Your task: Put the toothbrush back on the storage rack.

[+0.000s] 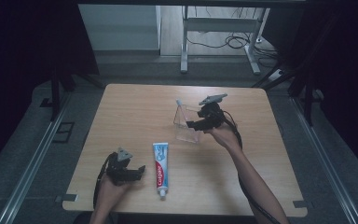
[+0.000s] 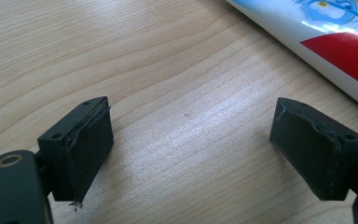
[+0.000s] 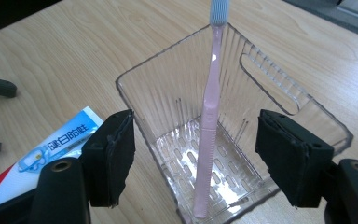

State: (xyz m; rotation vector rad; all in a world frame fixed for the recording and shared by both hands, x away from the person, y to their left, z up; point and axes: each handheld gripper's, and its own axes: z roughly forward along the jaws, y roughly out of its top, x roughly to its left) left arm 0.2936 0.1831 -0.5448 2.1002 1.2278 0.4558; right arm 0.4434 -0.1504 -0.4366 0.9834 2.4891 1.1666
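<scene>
Wooden desk (image 1: pixel 135 112) carrying, from left to right: the left tongs (image 1: pixel 131 171), resting near the front edge with jaws spread wide and nothing between them but bare wood; a toothpaste tube (image 1: pixel 160 169) lying flat just beside them, cap toward the person; a clear plastic holder (image 1: pixel 186 128) standing upright farther back, with a pink toothbrush (image 3: pixel 208 126) leaning inside it, bristles up and handle end on the slotted floor; and the right tongs (image 1: pixel 192 124) at the holder, jaws parted either side of the toothbrush without touching it.
</scene>
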